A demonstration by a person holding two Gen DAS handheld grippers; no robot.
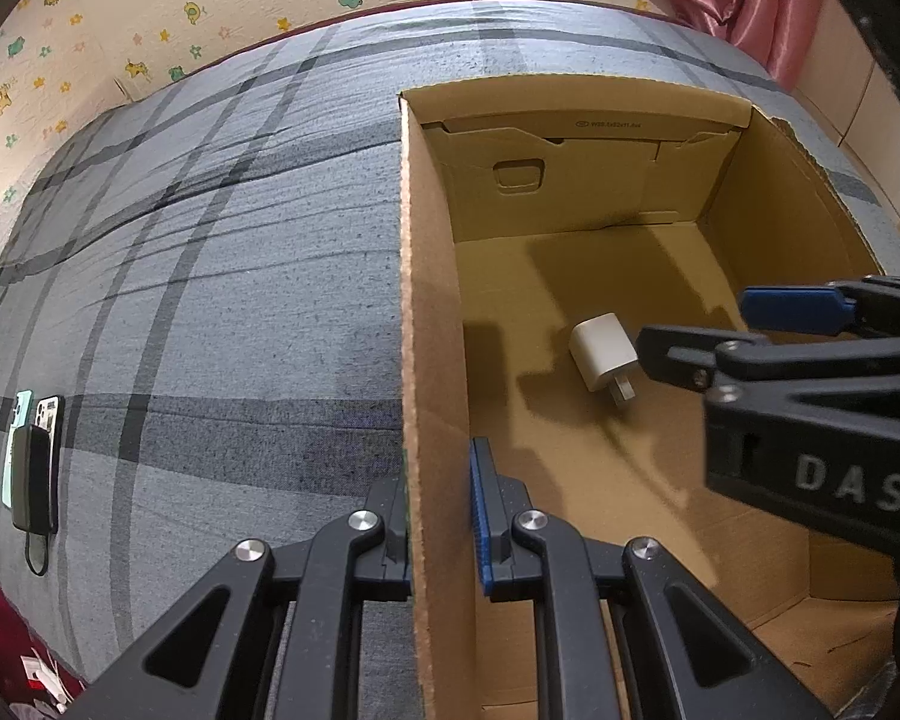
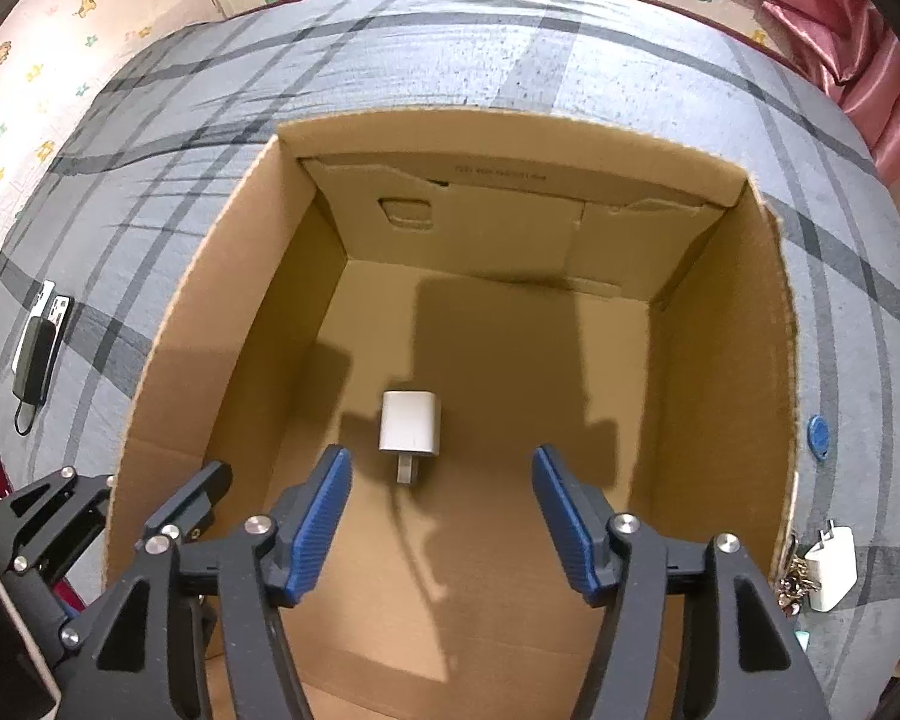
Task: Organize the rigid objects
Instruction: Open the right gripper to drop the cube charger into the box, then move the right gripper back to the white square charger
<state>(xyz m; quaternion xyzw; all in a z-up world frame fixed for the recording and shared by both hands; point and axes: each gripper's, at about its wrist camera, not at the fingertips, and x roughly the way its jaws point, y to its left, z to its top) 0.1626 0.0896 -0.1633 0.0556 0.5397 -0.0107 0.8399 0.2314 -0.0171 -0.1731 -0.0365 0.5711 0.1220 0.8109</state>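
Open cardboard box [image 2: 726, 360] sits on a bed with a grey plaid sheet [image 1: 210, 276]. Left gripper [image 1: 441, 516] is clamped on the box's left wall, 1 finger outside, 1 blue-padded finger inside, wall pinched between them. Right gripper [image 2: 441, 516] hangs inside the box, pointing steeply down, jaws apart with nothing between them, blue pads clear of everything. White charger [image 2: 410, 429] lies flat on the box floor, prongs toward the camera in the right wrist view, just ahead of the right gripper's fingertips and not touching them. In the left wrist view the right gripper [image 1: 699, 330] comes in from the right edge, its lower finger close beside the charger [image 1: 603, 358]; contact cannot be told there. Outside the box: 2 phones and a dark power bank [image 1: 32, 477] with a short cable lie together at the sheet's left edge, well apart from the box. On the right side, a 2nd white charger [image 2: 832, 570] with some keys [image 2: 795, 579] beside it, and a small blue disc [image 2: 818, 437] close to the box's right wall.
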